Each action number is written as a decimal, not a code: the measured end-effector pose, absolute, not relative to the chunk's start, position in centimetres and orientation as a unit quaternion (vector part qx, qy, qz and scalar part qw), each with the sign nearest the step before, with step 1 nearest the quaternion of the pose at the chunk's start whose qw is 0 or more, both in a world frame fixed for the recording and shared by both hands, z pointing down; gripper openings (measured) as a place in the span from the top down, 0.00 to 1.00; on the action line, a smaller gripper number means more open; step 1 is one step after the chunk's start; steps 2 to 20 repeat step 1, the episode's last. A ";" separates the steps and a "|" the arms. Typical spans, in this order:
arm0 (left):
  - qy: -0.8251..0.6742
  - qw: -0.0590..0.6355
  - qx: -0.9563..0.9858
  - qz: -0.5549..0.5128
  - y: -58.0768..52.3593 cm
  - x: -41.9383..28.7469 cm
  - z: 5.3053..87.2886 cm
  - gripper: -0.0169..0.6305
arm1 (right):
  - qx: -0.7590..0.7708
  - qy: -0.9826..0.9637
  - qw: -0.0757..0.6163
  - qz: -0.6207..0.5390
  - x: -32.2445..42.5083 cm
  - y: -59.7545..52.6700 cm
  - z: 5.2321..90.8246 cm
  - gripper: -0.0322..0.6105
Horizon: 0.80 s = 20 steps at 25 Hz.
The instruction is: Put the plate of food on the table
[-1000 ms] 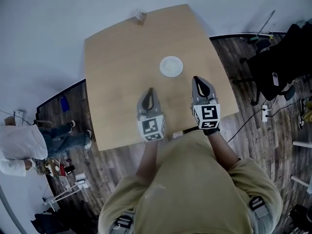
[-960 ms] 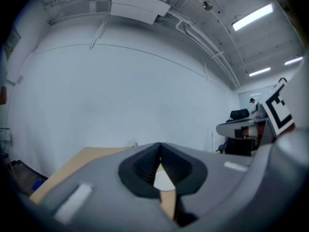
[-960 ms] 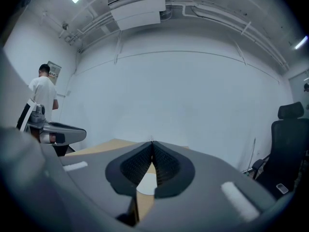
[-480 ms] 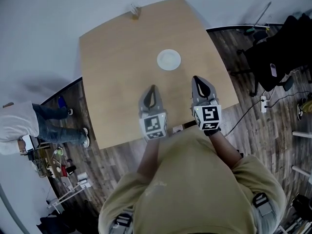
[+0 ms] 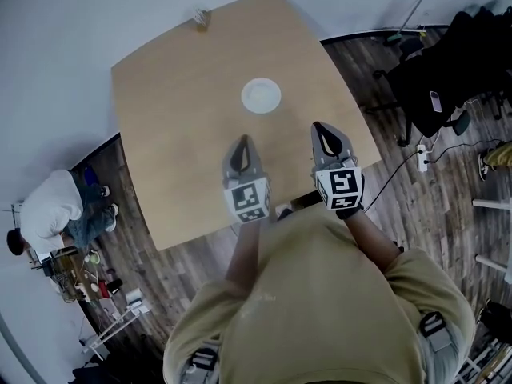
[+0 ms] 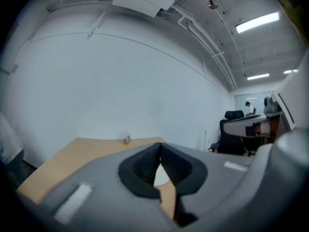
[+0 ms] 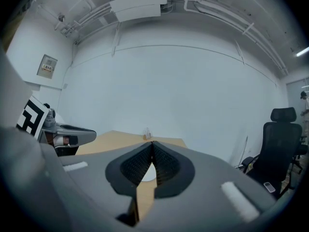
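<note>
A white plate point(image 5: 261, 95) is seen lying near the middle of the wooden counter point(image 5: 176, 134); food on it cannot be made out. The left tongs point(image 5: 242, 144) and the right tongs point(image 5: 322, 130) are held side by side over the near part of the counter, apart from the plate and pointed toward the far edge. Both are pressed together, with nothing pinched between them. A small object point(image 5: 199, 17) is set at the counter's far edge. A person point(image 5: 50, 218) is seen on the floor at the left, and a black office chair point(image 5: 428, 78) at the right.
</note>
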<state>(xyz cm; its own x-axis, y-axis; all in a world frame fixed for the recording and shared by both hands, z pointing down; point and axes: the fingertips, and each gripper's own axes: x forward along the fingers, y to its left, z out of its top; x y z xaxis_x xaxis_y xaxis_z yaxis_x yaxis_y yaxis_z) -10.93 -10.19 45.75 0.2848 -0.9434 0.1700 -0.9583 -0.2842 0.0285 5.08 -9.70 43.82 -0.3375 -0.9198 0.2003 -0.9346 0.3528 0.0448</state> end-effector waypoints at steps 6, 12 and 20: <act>-0.595 0.064 0.799 0.060 -10.3 -10.8 46.0 0.97 | 0.569 -0.816 0.098 0.039 5.4 -9.7 43.9 0.94; -0.595 0.064 0.799 0.060 -10.3 -10.8 46.0 0.97 | 0.569 -0.816 0.098 0.039 5.4 -9.7 43.9 0.94; -0.595 0.064 0.799 0.060 -10.3 -10.8 46.0 0.97 | 0.569 -0.816 0.098 0.039 5.4 -9.7 43.9 0.94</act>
